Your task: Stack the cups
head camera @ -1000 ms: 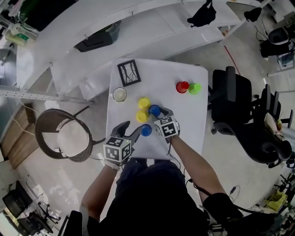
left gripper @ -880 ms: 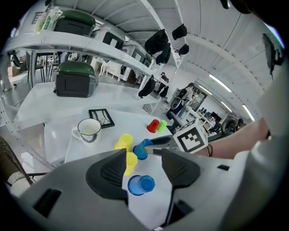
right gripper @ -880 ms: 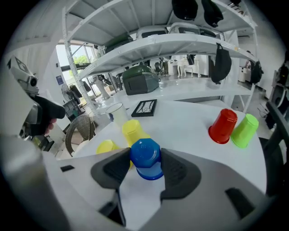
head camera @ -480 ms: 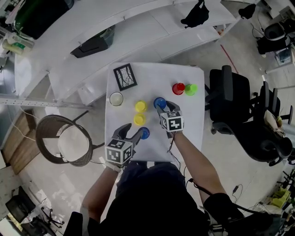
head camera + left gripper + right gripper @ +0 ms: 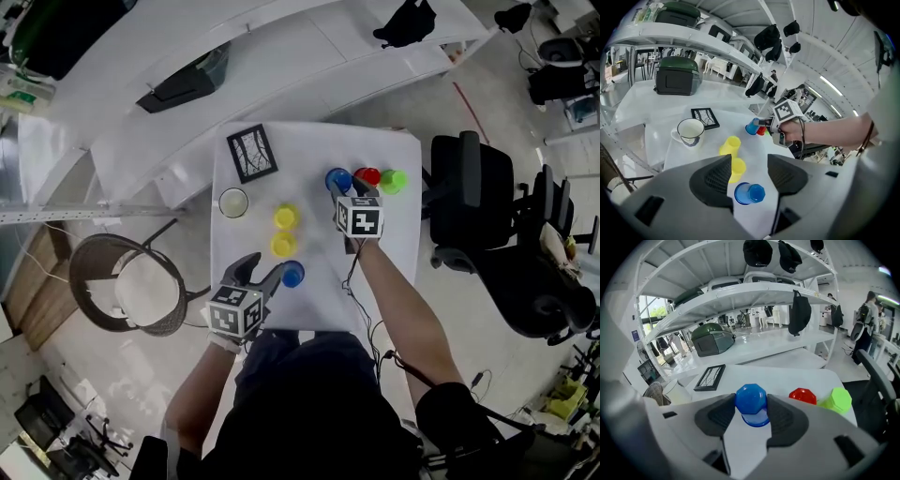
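the white bench (image 5: 309,155) carries it all. the left tongs (image 5: 749,164) hang over its near edge, spread wide. the right tongs (image 5: 751,401) reach to its far right side. a framed picture (image 5: 251,152) lies at the far left, with a white mug (image 5: 233,202) just nearer than it. then the cups: two yellow cups (image 5: 285,217) mid-bench; a red cup (image 5: 368,175) and a green cup (image 5: 395,180) side by side at far right; one blue cup (image 5: 337,178) pinched bottom-up between the right pads, just beside the red; a tipped blue cup (image 5: 750,193) on its side between the left pads, touched by neither.
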A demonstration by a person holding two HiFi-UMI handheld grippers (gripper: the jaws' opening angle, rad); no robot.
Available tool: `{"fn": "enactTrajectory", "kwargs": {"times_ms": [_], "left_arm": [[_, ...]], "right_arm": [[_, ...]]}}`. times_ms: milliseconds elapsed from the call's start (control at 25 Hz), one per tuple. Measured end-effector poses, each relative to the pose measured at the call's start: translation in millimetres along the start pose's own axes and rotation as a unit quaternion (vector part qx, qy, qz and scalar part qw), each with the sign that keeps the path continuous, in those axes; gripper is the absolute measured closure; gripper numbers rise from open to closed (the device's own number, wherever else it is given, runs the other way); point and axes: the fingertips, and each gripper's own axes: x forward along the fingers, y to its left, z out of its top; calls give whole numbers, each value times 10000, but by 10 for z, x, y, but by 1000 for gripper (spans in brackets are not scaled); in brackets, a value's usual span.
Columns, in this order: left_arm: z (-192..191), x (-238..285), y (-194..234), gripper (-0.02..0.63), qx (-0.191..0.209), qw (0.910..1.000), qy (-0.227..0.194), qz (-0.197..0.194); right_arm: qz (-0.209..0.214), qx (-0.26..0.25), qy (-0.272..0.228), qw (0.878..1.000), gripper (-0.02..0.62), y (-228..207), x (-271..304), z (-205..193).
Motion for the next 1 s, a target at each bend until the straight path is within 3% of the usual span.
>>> {"fn": "enactTrajectory", "kwargs": {"times_ms": [640, 1000], "left_arm": [[-22, 87, 100, 368, -60, 9999, 96, 8], [18, 76, 46, 368, 79, 10000, 9, 31]], "right_arm": [[23, 82, 117, 9999, 377, -111, 244, -15], [275, 191, -48, 9994, 342, 74, -174, -223]]}}
